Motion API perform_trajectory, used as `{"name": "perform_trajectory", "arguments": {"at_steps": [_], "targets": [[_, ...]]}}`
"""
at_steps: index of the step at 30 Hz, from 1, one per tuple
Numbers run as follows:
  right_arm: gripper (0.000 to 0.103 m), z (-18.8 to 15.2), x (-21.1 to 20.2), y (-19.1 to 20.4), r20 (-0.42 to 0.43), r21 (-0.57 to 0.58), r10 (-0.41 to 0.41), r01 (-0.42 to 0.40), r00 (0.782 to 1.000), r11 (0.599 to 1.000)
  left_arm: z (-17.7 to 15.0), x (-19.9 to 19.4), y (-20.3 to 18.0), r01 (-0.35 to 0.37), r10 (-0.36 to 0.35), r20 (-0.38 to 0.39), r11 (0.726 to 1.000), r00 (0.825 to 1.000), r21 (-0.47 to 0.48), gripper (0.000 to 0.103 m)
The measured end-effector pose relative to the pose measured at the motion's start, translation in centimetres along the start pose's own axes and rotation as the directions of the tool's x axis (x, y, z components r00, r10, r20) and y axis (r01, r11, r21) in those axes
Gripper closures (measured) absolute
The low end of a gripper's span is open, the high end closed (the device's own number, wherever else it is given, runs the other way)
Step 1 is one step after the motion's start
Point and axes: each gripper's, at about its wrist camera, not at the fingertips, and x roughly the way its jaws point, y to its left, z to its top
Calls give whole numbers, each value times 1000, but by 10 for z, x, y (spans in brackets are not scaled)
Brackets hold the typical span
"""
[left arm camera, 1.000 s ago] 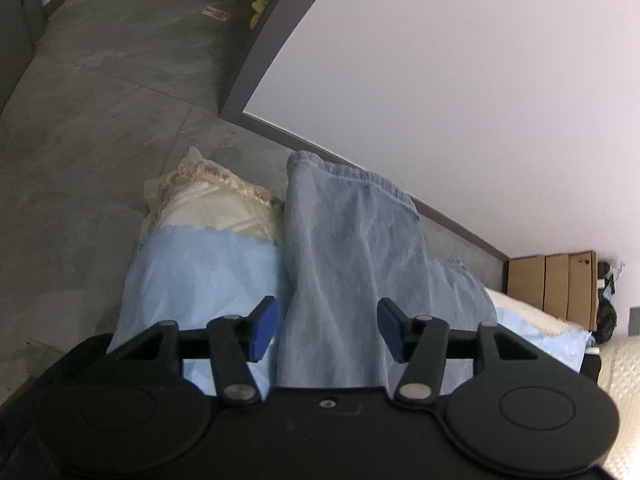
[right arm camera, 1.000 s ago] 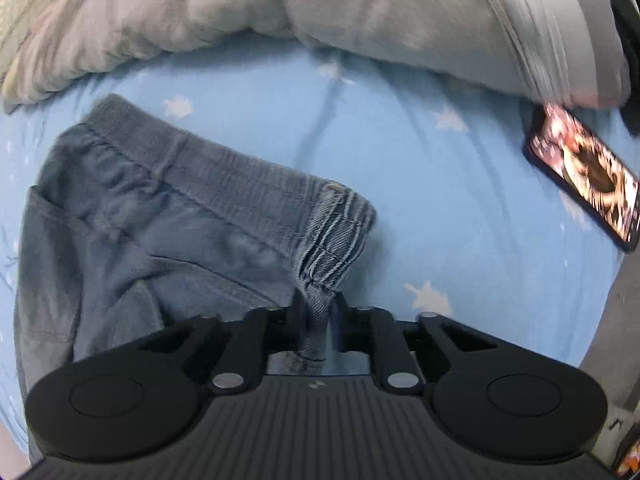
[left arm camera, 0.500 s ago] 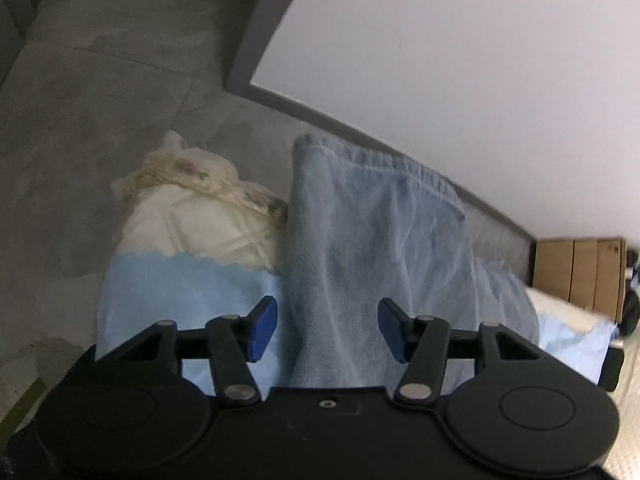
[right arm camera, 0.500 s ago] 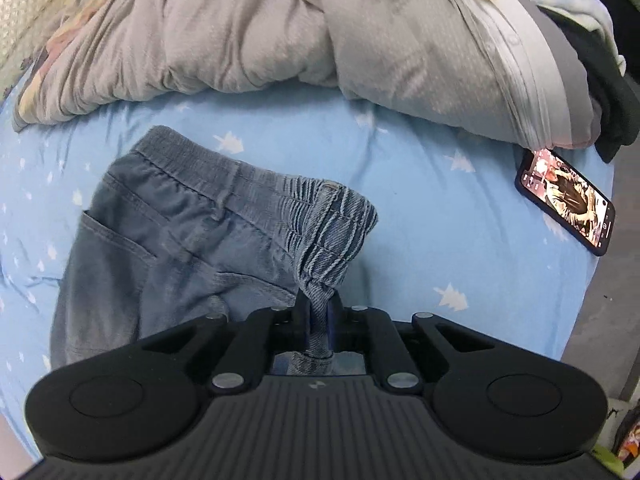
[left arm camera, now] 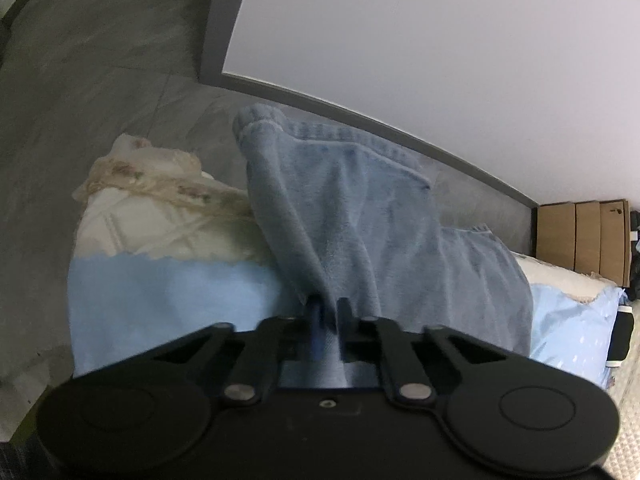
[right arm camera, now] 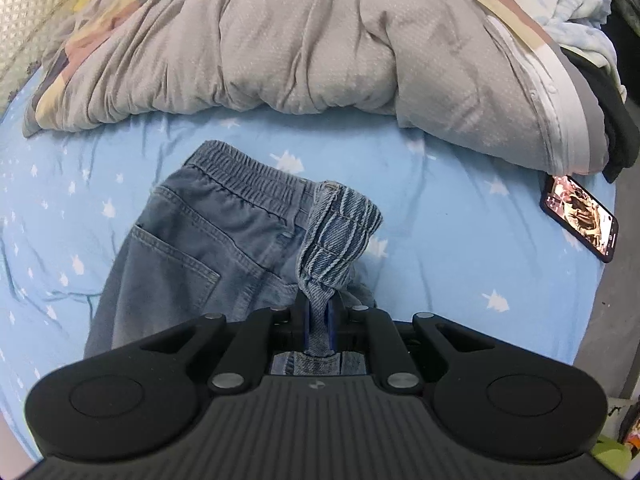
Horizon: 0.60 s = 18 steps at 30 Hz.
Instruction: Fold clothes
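Note:
A pair of light blue jeans lies on a bed with a light blue star-print sheet (right arm camera: 460, 240). In the right wrist view the waist end of the jeans (right arm camera: 208, 240) shows an elastic waistband and a back pocket. My right gripper (right arm camera: 318, 316) is shut on a bunched fold of the waistband and lifts it off the sheet. In the left wrist view the jeans legs (left arm camera: 360, 216) hang over the bed's edge, hem farthest away. My left gripper (left arm camera: 328, 312) is shut on a pinch of the leg fabric.
A crumpled grey quilt (right arm camera: 320, 40) lies across the bed behind the jeans. A phone (right arm camera: 578, 216) with a lit screen lies at the sheet's right edge. A cream lace-edged bedcover (left arm camera: 152, 208) hangs at the bed's end above a grey floor (left arm camera: 80, 80). Cardboard boxes (left arm camera: 580, 236) stand by the white wall.
My left gripper has closed from open onto the jeans leg. My right gripper has pulled back and up with the waistband, so more of the quilt and sheet shows.

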Motion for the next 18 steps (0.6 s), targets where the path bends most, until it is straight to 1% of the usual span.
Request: {"name": "perform_trajectory", "arguments": {"at_steps": [1, 4, 7, 9, 11, 15, 18], "targets": [[94, 0, 0, 0, 2, 10, 5, -5, 1000, 1000, 0, -2, -3, -2, 2, 3, 1000, 1000, 3, 101], [95, 2, 2, -5, 0, 45, 6, -6, 1000, 999, 1, -14, -13, 4, -3, 26, 1000, 1000, -29, 102], [96, 12, 2, -12, -2, 114, 18, -18, 1000, 993, 4, -24, -31, 20, -18, 39, 999, 999, -45, 102], [97, 20, 0, -12, -2, 157, 38, -37, 999, 987, 8, -26, -55, 41, -39, 34, 999, 999, -32, 102], [97, 24, -2, -2, 6, 164, 64, -64, 998, 984, 10, -23, -85, 62, -62, 37, 998, 997, -17, 102], [97, 41, 5, 34, 15, 174, 110, -111, 994, 979, 10, -8, -147, 93, -94, 40, 995, 995, 24, 102], [97, 54, 12, 61, 21, 182, 140, -142, 990, 973, 1, 8, -188, 100, -104, 59, 993, 993, 65, 102]]}}
